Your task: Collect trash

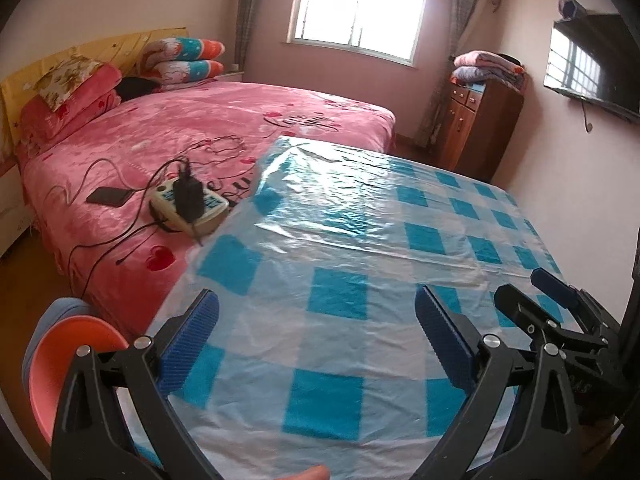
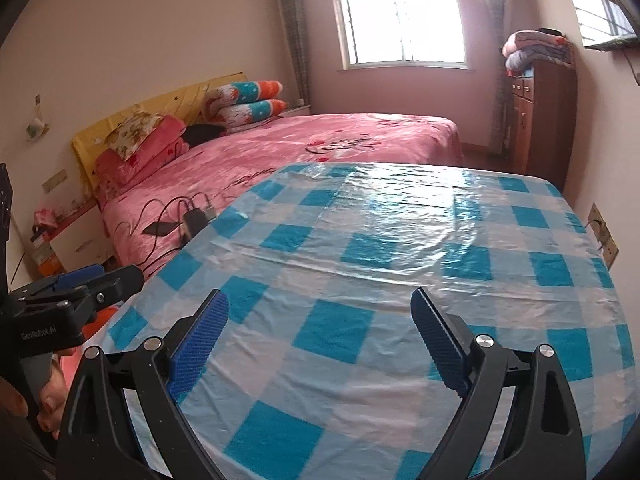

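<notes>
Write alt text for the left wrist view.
The open left claw hovers over a table with a blue-and-white checked cover; no trash is visible. A pink bed with a power strip lies beyond.

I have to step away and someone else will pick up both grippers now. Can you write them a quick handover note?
Left gripper: open, holding nothing, over the near edge of the checked table cover.
Right gripper: open, holding nothing, over the same cover, beside the left one.
Trash: none visible on the table in either view. No bin clearly visible either.
Nearby: power strip with cables and a phone on the pink bed; not trash.
Done: cannot tell.
Left: find any trash out of view.
</notes>
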The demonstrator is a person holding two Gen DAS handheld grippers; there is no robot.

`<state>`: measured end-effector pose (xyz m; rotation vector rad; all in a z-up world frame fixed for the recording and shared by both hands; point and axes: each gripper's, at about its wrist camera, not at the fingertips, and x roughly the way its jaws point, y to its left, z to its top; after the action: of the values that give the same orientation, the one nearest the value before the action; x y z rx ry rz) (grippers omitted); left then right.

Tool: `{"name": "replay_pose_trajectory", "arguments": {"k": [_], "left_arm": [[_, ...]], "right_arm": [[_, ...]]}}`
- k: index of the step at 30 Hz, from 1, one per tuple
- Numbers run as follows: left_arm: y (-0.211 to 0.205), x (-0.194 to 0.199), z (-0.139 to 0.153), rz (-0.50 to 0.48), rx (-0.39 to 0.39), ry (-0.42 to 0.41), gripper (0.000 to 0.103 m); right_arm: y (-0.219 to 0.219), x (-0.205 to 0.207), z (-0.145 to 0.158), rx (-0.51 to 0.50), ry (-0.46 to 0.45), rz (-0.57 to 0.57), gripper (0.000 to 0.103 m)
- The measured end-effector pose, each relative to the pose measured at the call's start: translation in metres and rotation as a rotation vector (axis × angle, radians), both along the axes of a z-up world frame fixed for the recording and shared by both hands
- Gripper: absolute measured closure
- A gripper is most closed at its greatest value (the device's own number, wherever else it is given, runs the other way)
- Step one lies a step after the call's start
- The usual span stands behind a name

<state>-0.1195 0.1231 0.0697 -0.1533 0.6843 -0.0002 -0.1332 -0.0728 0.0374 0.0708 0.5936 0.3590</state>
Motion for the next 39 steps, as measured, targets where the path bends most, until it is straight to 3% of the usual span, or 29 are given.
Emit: {"name": "replay_pose_trajectory", "arguments": {"k": [24, 39], "left_arm": [[-0.1, 0.036, 0.007, -0.106, 0.037, -0.016, 0.004], [-0.132, 0.045, 0.008, -0.119, 0.051, -0.023, 0.004]], "right_arm": [[-0.096, 0.006, -0.007, 0.031, -0.005, -0.205, 0.012], [-0.119, 0.005, -0.011, 0.034, 0.0, -0.243, 0.012]]}}
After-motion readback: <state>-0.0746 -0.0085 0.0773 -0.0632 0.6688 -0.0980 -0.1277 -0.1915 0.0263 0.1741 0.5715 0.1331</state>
